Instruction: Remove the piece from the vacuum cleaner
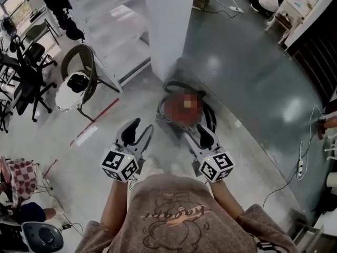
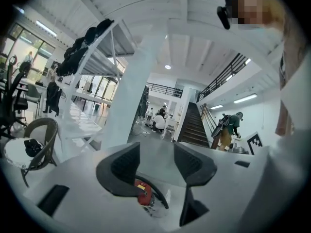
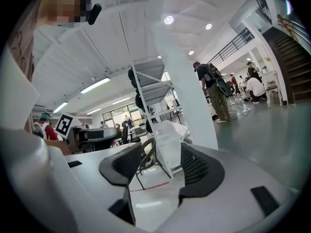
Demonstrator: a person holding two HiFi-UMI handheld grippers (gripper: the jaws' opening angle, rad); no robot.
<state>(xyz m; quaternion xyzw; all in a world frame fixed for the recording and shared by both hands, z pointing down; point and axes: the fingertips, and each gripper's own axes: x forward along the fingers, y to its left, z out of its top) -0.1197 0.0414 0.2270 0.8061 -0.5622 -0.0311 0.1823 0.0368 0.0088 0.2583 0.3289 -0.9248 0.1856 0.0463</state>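
The vacuum cleaner (image 1: 181, 108) is a round red body ringed by a black hose, standing on the floor at the foot of a white pillar; a mosaic patch covers part of it. Both grippers hover near my chest, short of it. The left gripper (image 1: 139, 133) is open and empty, to the vacuum's lower left. In the left gripper view the vacuum's red body (image 2: 142, 192) and black hose show low between the spread jaws of that gripper (image 2: 155, 165). The right gripper (image 1: 199, 137) is open and empty, just below the vacuum. The right gripper view shows that gripper (image 3: 156, 161) with only floor and a chair beyond.
A white pillar (image 1: 168, 25) rises behind the vacuum, with white shelving (image 1: 113, 30) to its left. A chair with a white seat (image 1: 76, 86) and black office chairs (image 1: 26, 70) stand at left. Red floor tape (image 1: 97, 117) runs nearby. A cable (image 1: 300, 165) trails right.
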